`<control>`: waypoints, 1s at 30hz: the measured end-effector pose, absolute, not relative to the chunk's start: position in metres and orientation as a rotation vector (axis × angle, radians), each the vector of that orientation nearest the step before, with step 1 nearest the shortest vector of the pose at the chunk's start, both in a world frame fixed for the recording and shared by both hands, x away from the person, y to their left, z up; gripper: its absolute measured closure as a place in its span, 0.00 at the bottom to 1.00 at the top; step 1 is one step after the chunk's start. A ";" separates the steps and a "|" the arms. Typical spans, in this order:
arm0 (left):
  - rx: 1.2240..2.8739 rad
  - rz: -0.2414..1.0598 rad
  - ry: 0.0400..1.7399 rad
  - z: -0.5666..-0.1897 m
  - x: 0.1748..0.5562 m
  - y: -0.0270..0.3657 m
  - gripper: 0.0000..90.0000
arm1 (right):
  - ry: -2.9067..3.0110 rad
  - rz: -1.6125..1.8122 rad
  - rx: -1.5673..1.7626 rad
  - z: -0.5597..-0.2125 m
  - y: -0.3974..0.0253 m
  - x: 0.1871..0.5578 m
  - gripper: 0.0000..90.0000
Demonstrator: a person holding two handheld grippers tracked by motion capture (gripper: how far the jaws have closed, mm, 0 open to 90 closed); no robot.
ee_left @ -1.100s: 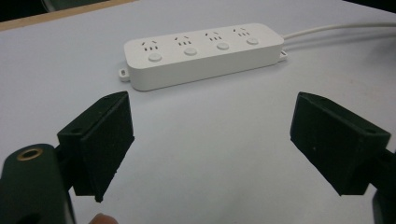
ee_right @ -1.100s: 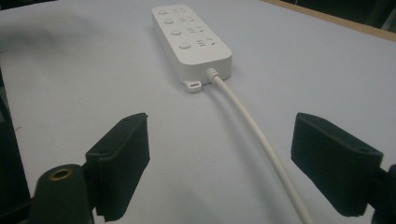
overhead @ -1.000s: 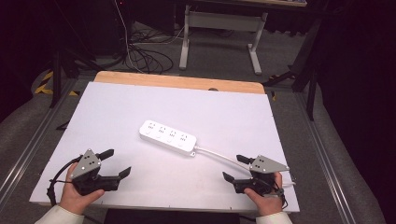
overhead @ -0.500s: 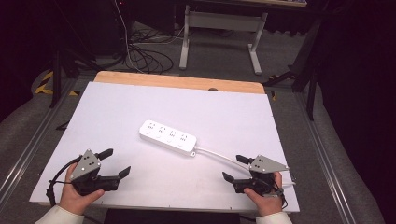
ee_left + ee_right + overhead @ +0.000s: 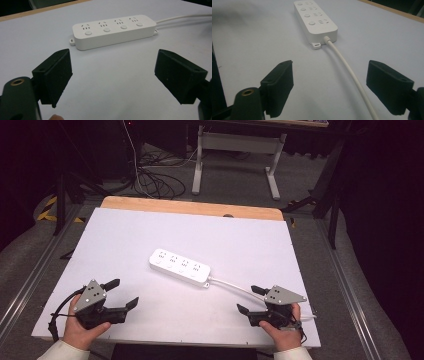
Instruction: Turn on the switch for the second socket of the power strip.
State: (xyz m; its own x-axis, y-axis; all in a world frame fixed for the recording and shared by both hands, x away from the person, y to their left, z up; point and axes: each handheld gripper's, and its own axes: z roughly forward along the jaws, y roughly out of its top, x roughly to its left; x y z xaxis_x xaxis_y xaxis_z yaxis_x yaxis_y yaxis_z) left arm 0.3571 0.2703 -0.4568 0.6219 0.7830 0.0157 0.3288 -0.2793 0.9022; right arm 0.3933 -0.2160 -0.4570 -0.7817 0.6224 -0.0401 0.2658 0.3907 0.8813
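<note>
A white power strip (image 5: 180,267) with several sockets and round buttons lies flat near the middle of the white table (image 5: 125,235). Its white cable (image 5: 235,286) runs toward the front right. My left gripper (image 5: 122,293) rests at the front left, open, jaws wide apart with nothing between them. In the left gripper view the power strip (image 5: 113,31) lies ahead of the open left gripper (image 5: 113,76). My right gripper (image 5: 251,299) sits at the front right, open. In the right gripper view the cable (image 5: 348,68) passes between the jaws of the right gripper (image 5: 337,86), untouched, leading to the power strip (image 5: 315,20).
A wooden strip (image 5: 190,208) borders the table's far edge. Beyond it stand a desk frame (image 5: 235,155) and loose black cables (image 5: 150,177) on the floor. Metal rails (image 5: 30,280) run along both sides of the table.
</note>
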 end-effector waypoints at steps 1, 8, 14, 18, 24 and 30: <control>1.867 0.582 0.888 -0.457 0.357 0.270 0.16 | 2.293 1.350 0.770 -0.456 -0.216 0.394 0.25; 1.860 0.580 0.896 -0.457 0.357 0.270 0.16 | 2.326 1.349 0.754 -0.448 -0.210 0.398 0.27; 1.863 0.575 0.899 -0.457 0.357 0.271 0.16 | 2.347 1.344 0.746 -0.432 -0.201 0.407 0.28; 1.862 0.573 0.901 -0.457 0.357 0.271 0.16 | 2.360 1.350 0.733 -0.425 -0.193 0.413 0.29; 1.863 0.575 0.903 -0.457 0.357 0.271 0.16 | 2.380 1.342 0.717 -0.414 -0.181 0.421 0.29; 1.851 0.573 0.910 -0.457 0.357 0.271 0.16 | 2.399 1.329 0.698 -0.406 -0.171 0.427 0.30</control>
